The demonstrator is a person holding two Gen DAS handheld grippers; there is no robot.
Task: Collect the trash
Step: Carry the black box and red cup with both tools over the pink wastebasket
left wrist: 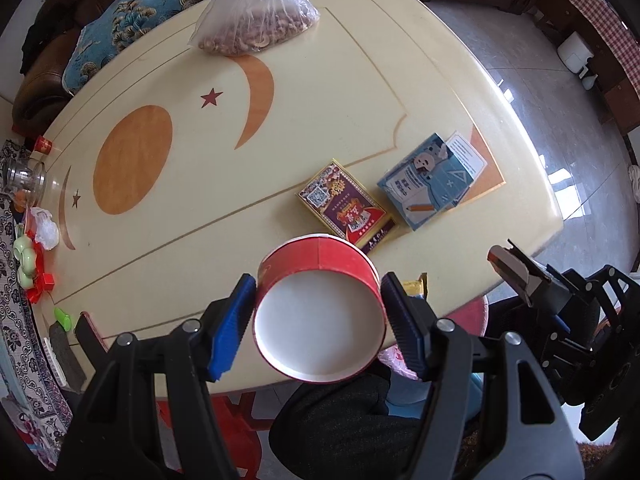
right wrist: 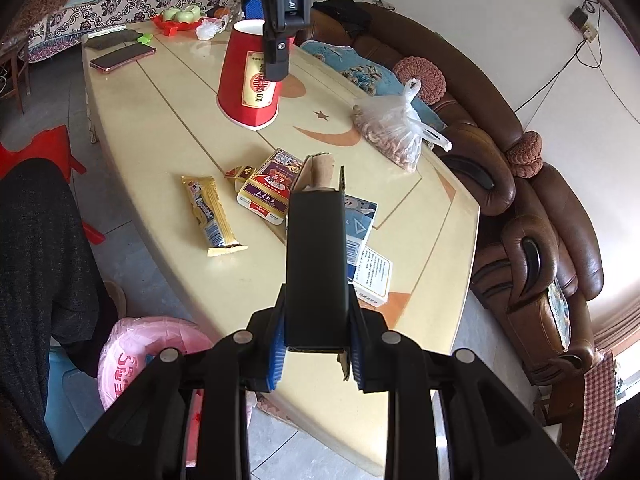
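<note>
My left gripper (left wrist: 319, 312) is shut on a red paper cup (left wrist: 320, 280), held upside down above the cream table (left wrist: 200, 208), white base toward the camera. The cup (right wrist: 250, 80) and the left gripper (right wrist: 276, 56) also show in the right wrist view. My right gripper (right wrist: 316, 344) is shut on a tall black carton (right wrist: 316, 264) with an open top, above the table's near edge. On the table lie a gold snack wrapper (right wrist: 210, 214), a red card box (right wrist: 270, 184) (left wrist: 346, 208), a small red-gold packet (right wrist: 239, 173) and a blue-white box (left wrist: 432, 180) (right wrist: 362, 248).
A plastic bag of nuts (left wrist: 256, 24) (right wrist: 394, 134) lies at the far side. A phone (right wrist: 122, 58), a glass jar (left wrist: 24, 180) and a red tray of green cups (right wrist: 180, 18) sit at one end. A pink-lined bin (right wrist: 148, 360) stands by the table. A brown sofa (right wrist: 540, 220) runs behind.
</note>
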